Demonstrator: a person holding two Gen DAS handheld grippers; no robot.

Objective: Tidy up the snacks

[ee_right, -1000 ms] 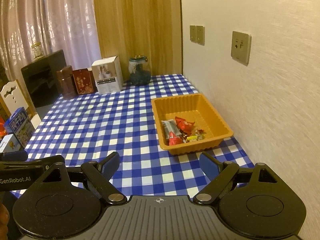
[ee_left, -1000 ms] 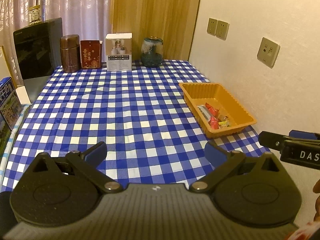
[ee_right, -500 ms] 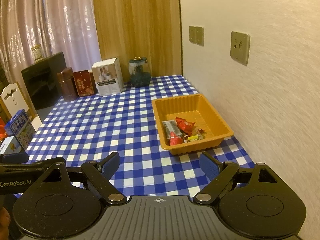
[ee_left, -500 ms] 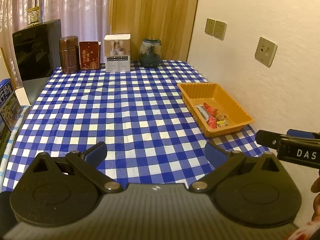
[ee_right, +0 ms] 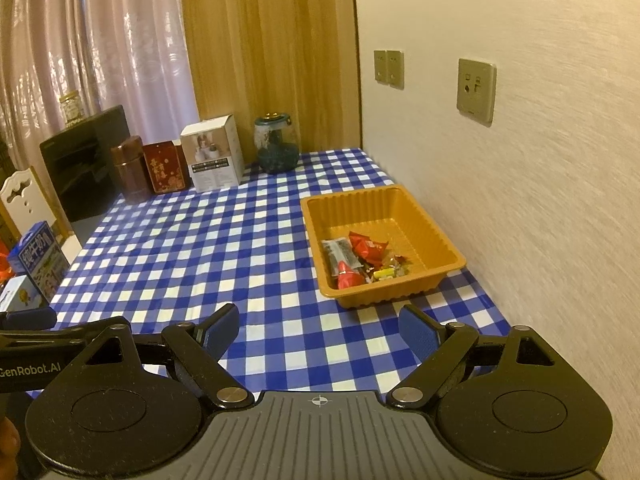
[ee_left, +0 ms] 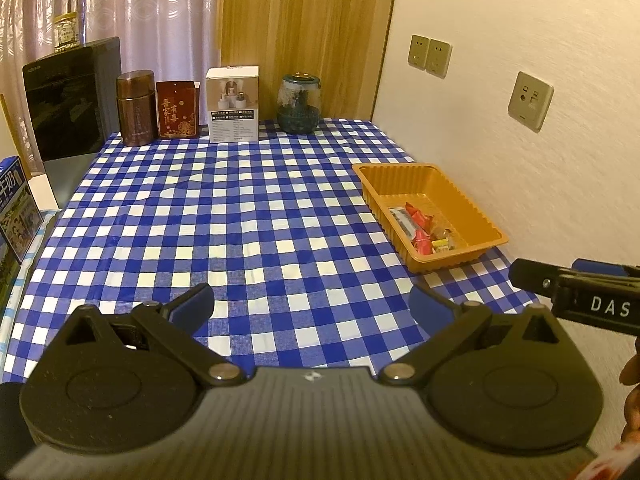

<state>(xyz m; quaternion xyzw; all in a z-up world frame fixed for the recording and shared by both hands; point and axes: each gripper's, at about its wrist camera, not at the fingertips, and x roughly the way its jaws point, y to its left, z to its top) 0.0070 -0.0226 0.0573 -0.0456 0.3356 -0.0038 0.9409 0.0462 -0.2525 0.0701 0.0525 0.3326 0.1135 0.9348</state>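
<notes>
Orange ribbed plastic tray [ee_right: 424, 236] w/ wrapped snacks [ee_right: 360, 258] sits mid-frame, just above right claw [ee_right: 319, 326]; both claws spread, empty, incl. left claw [ee_left: 312, 302].

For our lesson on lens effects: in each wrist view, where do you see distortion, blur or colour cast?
Left wrist view: fisheye bends the curtain edge and darkens the corners; warm amber cast overall. Right wrist view: the wall smears into streaks toward the right edge, while the tray and snacks stay fairly sharp.
</notes>
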